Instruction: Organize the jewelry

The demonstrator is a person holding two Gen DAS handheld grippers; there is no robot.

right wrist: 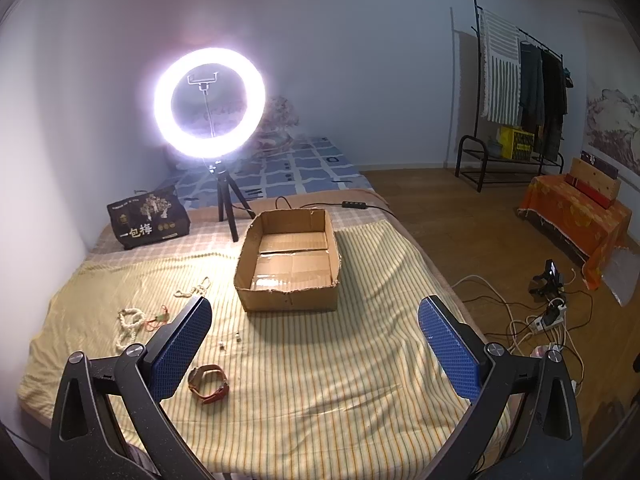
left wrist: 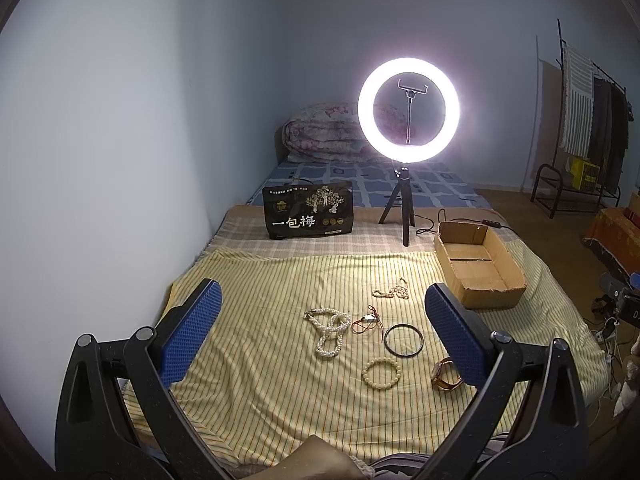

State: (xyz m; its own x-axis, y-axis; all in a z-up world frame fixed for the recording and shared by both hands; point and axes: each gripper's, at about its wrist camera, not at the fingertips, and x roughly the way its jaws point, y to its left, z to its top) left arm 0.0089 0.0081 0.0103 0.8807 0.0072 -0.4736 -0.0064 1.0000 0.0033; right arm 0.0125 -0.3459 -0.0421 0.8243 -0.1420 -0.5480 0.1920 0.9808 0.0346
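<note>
Jewelry laid out on striped cloth (left wrist: 260,360), bed-top. Box (right wrist: 288,296), cardboard, open, at 1 o'clock of the pieces. Pearl strand (left wrist: 328,330), centre. Beige chain (left wrist: 394,290), 12 o'clock. Black bangle (left wrist: 403,340), bead bracelet (left wrist: 381,375), watch (right wrist: 209,383), 4 o'clock. Red-cord charm (left wrist: 366,320), smallest. Left gripper (left wrist: 320,328) and right gripper (right wrist: 316,344): spread wide, holding nothing.
</note>
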